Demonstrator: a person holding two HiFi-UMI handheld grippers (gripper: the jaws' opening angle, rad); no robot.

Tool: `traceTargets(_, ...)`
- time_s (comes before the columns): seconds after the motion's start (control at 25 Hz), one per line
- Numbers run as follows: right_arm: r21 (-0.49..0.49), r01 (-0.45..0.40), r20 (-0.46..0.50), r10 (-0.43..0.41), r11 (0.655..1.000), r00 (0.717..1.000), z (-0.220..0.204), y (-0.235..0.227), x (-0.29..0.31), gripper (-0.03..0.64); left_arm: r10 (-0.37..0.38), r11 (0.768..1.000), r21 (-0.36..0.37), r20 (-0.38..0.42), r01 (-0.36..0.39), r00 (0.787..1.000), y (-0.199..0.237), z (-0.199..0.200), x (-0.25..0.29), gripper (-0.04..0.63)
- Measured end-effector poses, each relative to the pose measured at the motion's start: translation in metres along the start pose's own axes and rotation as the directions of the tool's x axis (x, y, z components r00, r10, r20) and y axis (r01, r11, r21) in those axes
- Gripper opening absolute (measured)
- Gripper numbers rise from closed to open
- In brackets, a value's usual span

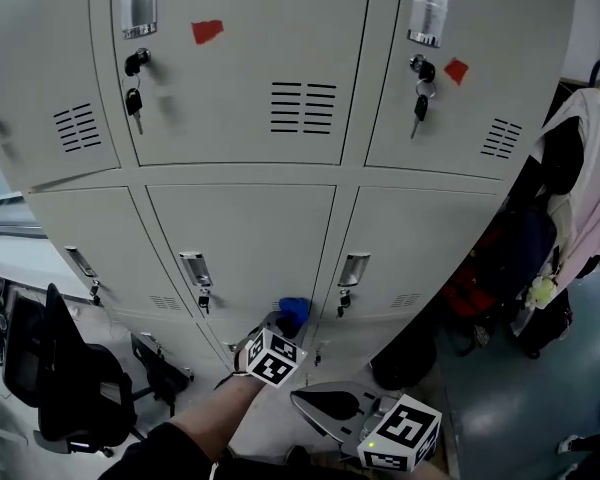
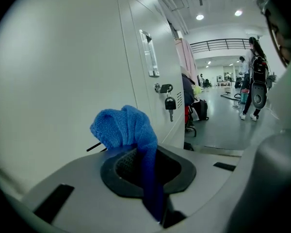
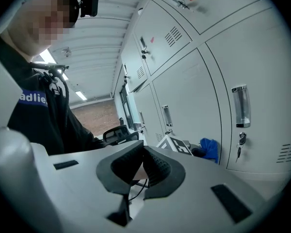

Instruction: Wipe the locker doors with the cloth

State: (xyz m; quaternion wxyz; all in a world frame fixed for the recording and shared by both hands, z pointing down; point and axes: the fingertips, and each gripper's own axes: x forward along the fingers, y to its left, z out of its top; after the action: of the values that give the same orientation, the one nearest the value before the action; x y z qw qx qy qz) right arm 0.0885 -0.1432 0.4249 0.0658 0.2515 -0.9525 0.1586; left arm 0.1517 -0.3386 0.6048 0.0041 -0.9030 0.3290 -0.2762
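Note:
A bank of grey locker doors fills the head view. My left gripper is shut on a blue cloth, whose bunched end presses against the lower middle door, between two handles. In the right gripper view the same cloth shows beside the marker cube. My right gripper hangs lower, away from the lockers, with its jaws closed together and nothing between them.
Keys hang in the locks of several doors. A black office chair stands at lower left. Bags and clothing hang at the right of the lockers. A person stands far down the hall.

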Motion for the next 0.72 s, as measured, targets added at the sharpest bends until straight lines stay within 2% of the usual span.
traceTargets(0.28, 0.002, -0.009, 0.023, 0.009, 1.000, 1.000, -0.002, 0.000, -0.015, -0.002, 0.013, 1.000, -0.010, -0.014, -0.013, 1.000, -0.005, 0.005, 0.002, 0.051)
traceTargets(0.4, -0.002, -0.021, 0.030, 0.021, 1.000, 0.999, -0.002, 0.004, -0.018, -0.002, 0.012, 1.000, -0.014, 0.003, -0.011, 1.000, -0.009, 0.008, -0.011, 0.051)
traceTargets(0.72, -0.030, -0.031, 0.057, 0.032, 0.999, 0.998, 0.003, 0.032, -0.008, -0.002, 0.048, 0.996, -0.083, 0.088, -0.041, 0.995, -0.009, -0.003, -0.110, 0.051)
